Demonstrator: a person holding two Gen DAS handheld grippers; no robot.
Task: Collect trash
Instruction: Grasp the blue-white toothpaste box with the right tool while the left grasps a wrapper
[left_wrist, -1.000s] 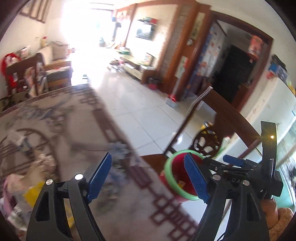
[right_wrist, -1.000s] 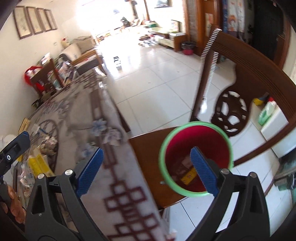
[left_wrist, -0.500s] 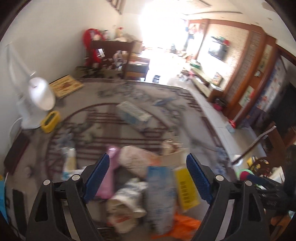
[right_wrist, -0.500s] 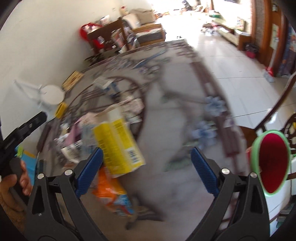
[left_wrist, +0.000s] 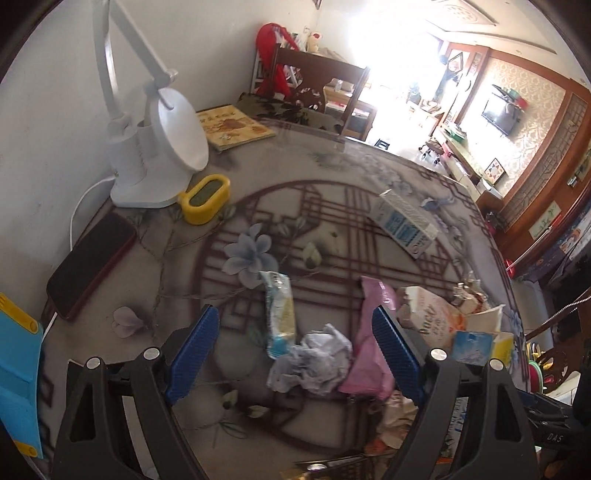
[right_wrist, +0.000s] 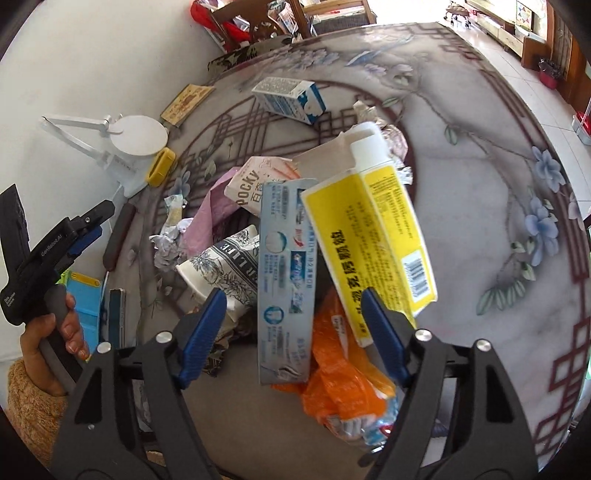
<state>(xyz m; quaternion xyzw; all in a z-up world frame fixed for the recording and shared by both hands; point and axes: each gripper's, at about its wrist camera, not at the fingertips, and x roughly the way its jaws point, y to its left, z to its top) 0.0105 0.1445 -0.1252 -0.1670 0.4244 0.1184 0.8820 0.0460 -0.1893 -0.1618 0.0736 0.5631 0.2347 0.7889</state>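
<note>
Crumpled white paper (left_wrist: 314, 363) lay on the counter (left_wrist: 369, 184) between the left gripper (left_wrist: 295, 354)'s spread, empty fingers, probably light and soft to pinch anywhere, while the right gripper (right_wrist: 295, 332)'s spread fingers hovered over a stiff blue carton (right_wrist: 286, 280), best pinched across its narrow faces.

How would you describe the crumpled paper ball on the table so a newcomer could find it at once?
Start at the patterned table and go to the trash pile at its near side. Between the open left gripper fingers lies the crumpled paper ball, beside a pink wrapper. Unlike the flat packets and boxes nearby, it is wadded, whitish-grey and unprinted.
</note>
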